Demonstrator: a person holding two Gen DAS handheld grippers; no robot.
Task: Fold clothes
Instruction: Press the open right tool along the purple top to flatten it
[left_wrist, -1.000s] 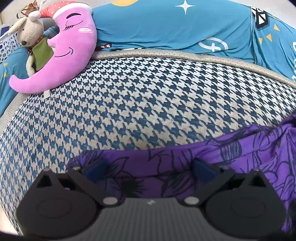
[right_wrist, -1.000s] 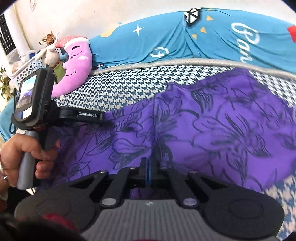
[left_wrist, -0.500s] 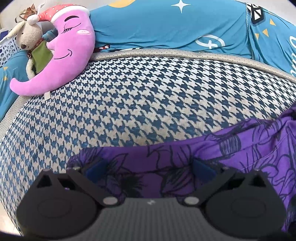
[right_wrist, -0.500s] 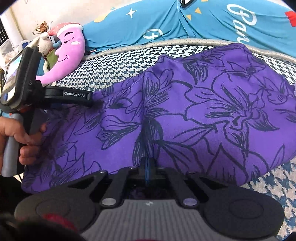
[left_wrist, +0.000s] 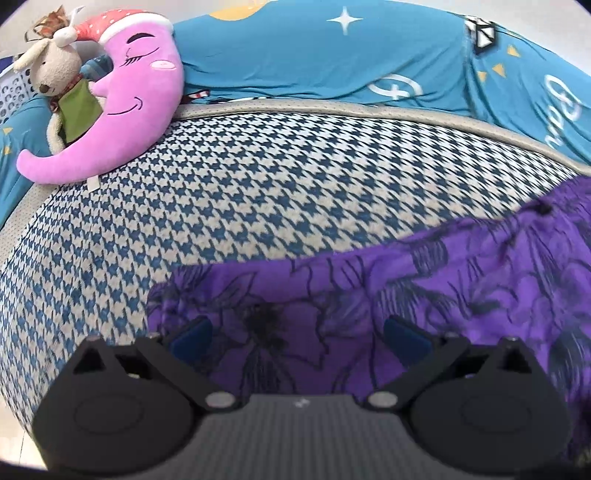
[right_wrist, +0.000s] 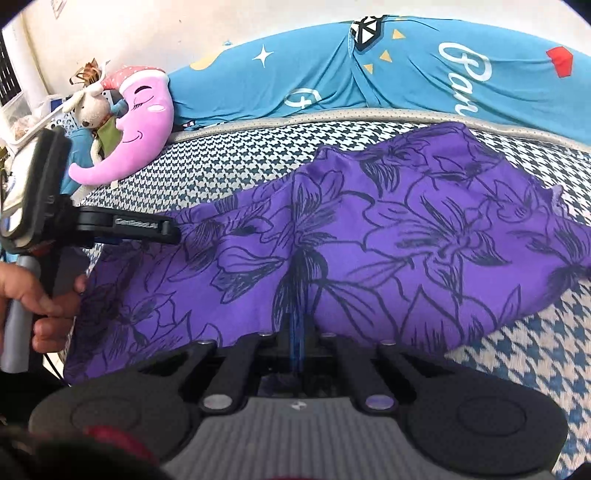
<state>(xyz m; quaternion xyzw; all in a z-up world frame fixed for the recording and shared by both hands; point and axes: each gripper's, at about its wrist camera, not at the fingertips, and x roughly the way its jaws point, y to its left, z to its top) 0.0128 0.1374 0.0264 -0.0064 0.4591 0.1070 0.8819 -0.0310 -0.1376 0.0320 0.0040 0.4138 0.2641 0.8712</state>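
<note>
Purple black-floral garment (right_wrist: 388, 236); blue-white houndstooth mattress (left_wrist: 236, 192).

Left gripper (left_wrist: 297, 338), fingers spread wide, over purple floral garment (left_wrist: 461, 280) on houndstooth bed cover (left_wrist: 258, 192); pink moon plush (left_wrist: 125, 110) and stuffed bunny (left_wrist: 55, 70) far left.

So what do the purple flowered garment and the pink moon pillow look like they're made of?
The purple garment looks like a thin, smooth woven or jersey fabric with a slight sheen; it drapes in soft folds and its edges curl. The exact fibre cannot be told. The pink moon pillow looks like short-pile plush over soft stuffing: a matte, fuzzy surface and a rounded, puffy shape.
</note>
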